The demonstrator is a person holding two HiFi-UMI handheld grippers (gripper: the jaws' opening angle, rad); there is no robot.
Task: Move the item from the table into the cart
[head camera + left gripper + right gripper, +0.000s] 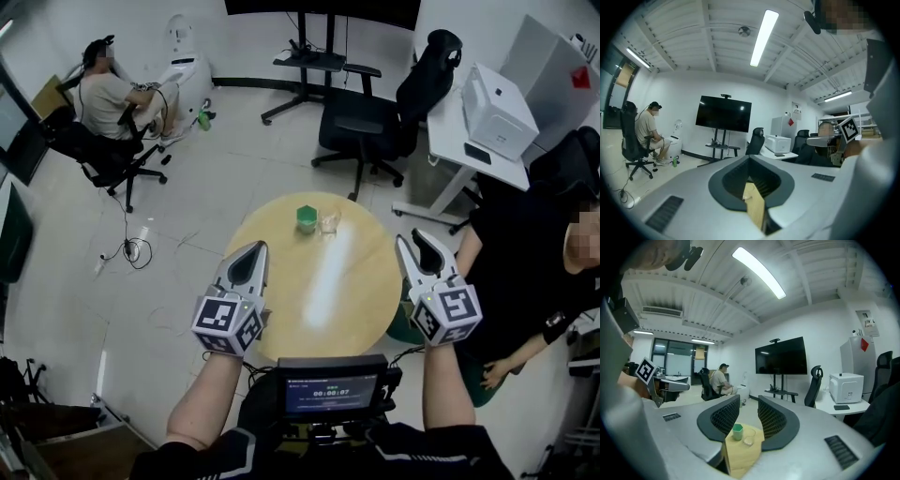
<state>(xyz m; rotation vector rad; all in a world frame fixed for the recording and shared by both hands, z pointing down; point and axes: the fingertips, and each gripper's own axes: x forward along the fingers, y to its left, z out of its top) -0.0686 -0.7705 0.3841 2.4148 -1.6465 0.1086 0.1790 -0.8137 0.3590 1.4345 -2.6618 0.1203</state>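
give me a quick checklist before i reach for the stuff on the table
1. Green cup upright on the table: ok.
2. Room around the cup: not ok, a glass stands right beside it.
3. Right gripper ready: ok, jaws apart, nothing held, cup and glass ahead between them.
4. Left gripper ready: not ok, jaws together, nothing held.
5. Cart in sight: cannot tell, no view shows it.

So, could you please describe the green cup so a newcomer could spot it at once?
Look at the round wooden table. Two small cups stand together near its far edge. The green cup is the left, solid one; the clear cup beside it is see-through.
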